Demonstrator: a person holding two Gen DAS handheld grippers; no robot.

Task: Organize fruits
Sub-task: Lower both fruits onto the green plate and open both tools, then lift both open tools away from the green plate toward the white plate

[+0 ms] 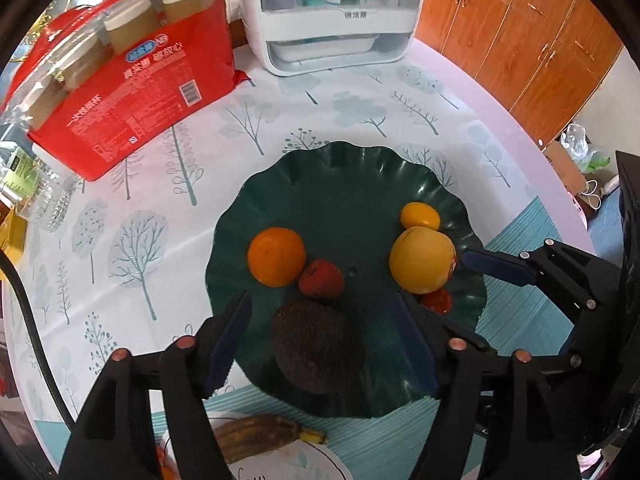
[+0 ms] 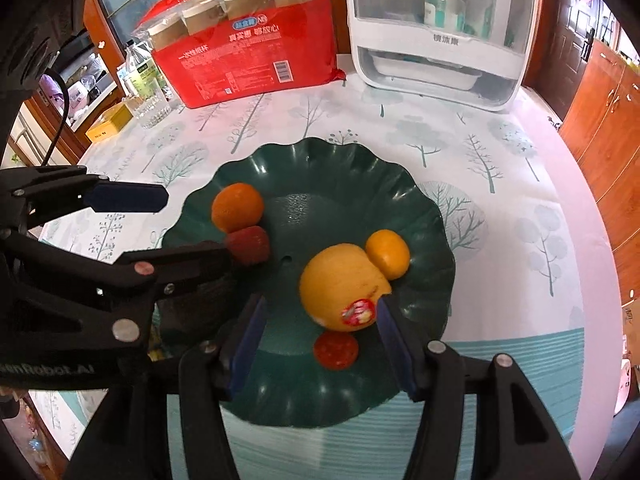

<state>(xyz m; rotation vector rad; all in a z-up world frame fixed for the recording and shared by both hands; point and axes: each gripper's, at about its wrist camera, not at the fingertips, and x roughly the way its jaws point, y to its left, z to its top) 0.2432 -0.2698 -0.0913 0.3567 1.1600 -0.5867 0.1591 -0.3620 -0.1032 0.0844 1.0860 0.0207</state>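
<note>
A dark green scalloped plate (image 1: 352, 184) (image 2: 328, 168) holds an orange (image 1: 276, 257) (image 2: 237, 206), a red lychee-like fruit (image 1: 321, 279) (image 2: 249, 245), a dark brown avocado (image 1: 318, 346), a large yellow fruit with a sticker (image 1: 422, 260) (image 2: 340, 286), a small tangerine (image 1: 420, 216) (image 2: 388, 254) and a small red fruit (image 1: 437, 300) (image 2: 335, 350). My left gripper (image 1: 320, 344) is open, its jaws either side of the avocado, apart from it. My right gripper (image 2: 320, 340) is open over the plate's near side, the yellow fruit just ahead of its jaws.
A brown banana (image 1: 256, 434) lies on a white plate (image 1: 296, 460) at the near edge. A red pack of paper cups (image 1: 132, 92) (image 2: 248, 52) and a white appliance (image 1: 332, 12) (image 2: 436, 32) stand at the back. A glass (image 2: 152, 108) stands far left.
</note>
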